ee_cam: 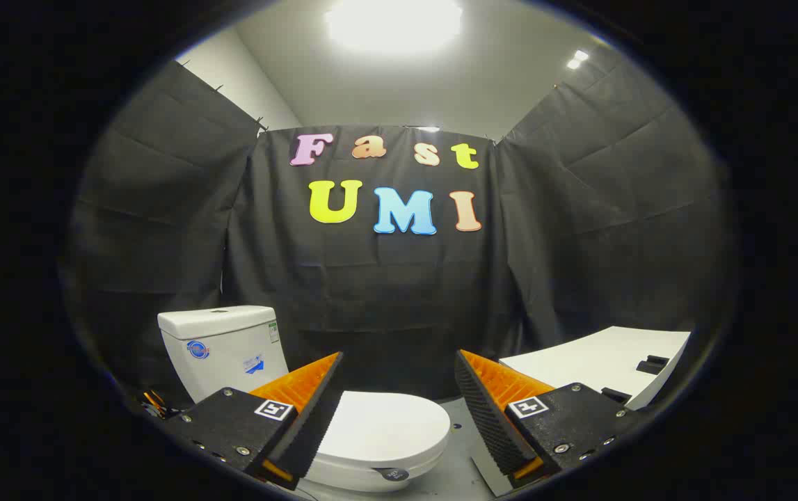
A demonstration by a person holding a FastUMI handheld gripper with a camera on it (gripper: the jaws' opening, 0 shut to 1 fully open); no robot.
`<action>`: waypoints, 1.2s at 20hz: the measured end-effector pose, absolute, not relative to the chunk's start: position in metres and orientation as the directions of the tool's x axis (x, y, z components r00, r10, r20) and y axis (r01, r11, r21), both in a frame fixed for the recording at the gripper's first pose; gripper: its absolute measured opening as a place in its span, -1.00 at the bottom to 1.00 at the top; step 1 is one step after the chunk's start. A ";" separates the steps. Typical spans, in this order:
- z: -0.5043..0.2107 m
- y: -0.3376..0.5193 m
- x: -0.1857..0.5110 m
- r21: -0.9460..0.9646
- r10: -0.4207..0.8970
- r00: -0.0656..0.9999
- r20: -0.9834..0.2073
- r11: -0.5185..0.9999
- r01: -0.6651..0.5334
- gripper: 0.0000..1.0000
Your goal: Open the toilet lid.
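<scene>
A white toilet stands below and ahead of me, its lid lying flat and closed over the bowl. The white tank rises behind it on the left, against the black cloth wall. My gripper hovers above the lid, open, with a wide gap and nothing between its fingers. The left finger overlaps the lid's left part in the view. The right finger sits just past the lid's right rim. A small dark round tag shows on the front of the bowl.
A white table with a small dark object on it stands to the right of the toilet. Grey floor shows between toilet and table. Some cables lie beside the tank's base.
</scene>
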State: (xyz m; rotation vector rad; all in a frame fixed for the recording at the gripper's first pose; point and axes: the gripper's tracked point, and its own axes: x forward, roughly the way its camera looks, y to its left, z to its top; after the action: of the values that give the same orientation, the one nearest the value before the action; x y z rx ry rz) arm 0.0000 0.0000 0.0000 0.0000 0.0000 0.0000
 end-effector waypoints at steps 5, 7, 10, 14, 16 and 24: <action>-0.002 -0.001 0.003 -0.012 -0.005 1.000 0.008 1.000 0.005 0.93; -0.004 0.000 0.002 -0.007 -0.002 1.000 -0.003 1.000 0.002 0.93; -0.008 0.008 0.004 0.044 0.018 1.000 -0.016 0.999 -0.018 0.93; -0.020 0.008 0.006 0.045 0.022 0.999 -0.044 0.999 -0.020 0.92; -0.015 0.005 0.005 0.038 0.014 0.999 -0.030 0.999 -0.013 0.92; -0.019 0.024 0.017 0.149 0.022 0.999 -0.034 0.989 -0.017 0.92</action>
State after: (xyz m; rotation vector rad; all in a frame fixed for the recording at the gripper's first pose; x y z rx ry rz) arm 0.0166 0.0237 -0.0189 0.1489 0.0355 0.0197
